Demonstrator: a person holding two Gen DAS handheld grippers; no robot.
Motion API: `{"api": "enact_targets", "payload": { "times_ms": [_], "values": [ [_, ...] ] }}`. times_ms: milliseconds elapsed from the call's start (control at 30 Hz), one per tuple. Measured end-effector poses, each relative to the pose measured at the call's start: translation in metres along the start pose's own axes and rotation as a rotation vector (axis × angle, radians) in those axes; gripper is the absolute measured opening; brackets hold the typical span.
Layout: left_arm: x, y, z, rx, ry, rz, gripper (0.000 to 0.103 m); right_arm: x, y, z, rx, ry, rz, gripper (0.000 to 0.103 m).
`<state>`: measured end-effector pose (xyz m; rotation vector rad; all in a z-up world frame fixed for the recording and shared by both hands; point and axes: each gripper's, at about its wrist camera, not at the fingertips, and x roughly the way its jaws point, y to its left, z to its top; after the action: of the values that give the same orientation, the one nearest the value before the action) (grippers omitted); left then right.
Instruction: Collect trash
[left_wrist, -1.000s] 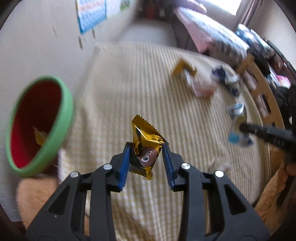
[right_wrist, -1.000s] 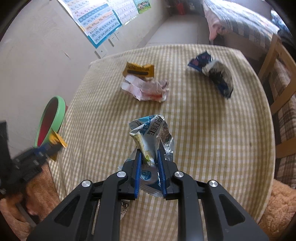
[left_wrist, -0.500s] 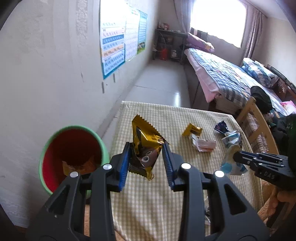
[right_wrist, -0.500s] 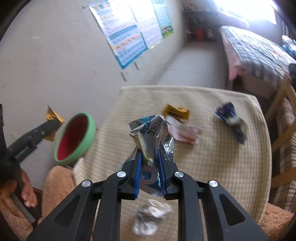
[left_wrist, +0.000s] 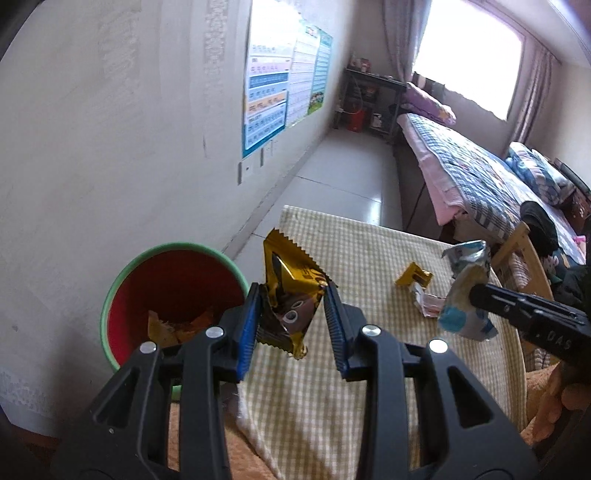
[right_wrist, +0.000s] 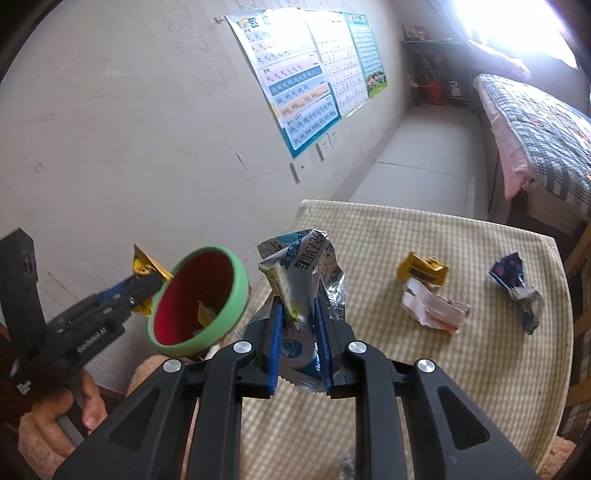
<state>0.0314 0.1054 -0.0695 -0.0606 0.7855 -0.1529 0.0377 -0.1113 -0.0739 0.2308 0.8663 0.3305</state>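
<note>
Between the left gripper (left_wrist: 291, 314) pads sits a gold wrapper (left_wrist: 290, 291), clamped, with the green-rimmed red bin (left_wrist: 173, 295) just left and below it. Right gripper (right_wrist: 299, 332) is clamped on a crumpled blue-white wrapper (right_wrist: 299, 269), bin to its left. Farther ahead on the checked tablecloth (right_wrist: 461, 369): yellow wrapper (right_wrist: 421, 269), pink-white wrapper (right_wrist: 436, 306), dark blue wrapper (right_wrist: 517, 284).

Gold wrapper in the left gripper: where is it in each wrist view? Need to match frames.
Left wrist: gold wrapper at centre, clamped in the left gripper.
Right wrist: far left, a small gold corner poking past the black fingers.
Shared landmark: green-rimmed red bin, right beside it in both.
</note>
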Motion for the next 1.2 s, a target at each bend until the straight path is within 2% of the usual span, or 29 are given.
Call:
{"api": "enact_targets", "payload": {
  "times_ms": [533,1200],
  "values": [
    [0.002,0.031,-0.005,-0.059,0.019,0.061,0.033,0.019,0.034,0.008,-0.014,0.012,0.074,0.018],
    [0.024,0.106,-0.019,-0.163,0.087,0.173,0.033,0.086,0.086,0.015,-0.139,0.145,0.12,0.018]
  ]
}}
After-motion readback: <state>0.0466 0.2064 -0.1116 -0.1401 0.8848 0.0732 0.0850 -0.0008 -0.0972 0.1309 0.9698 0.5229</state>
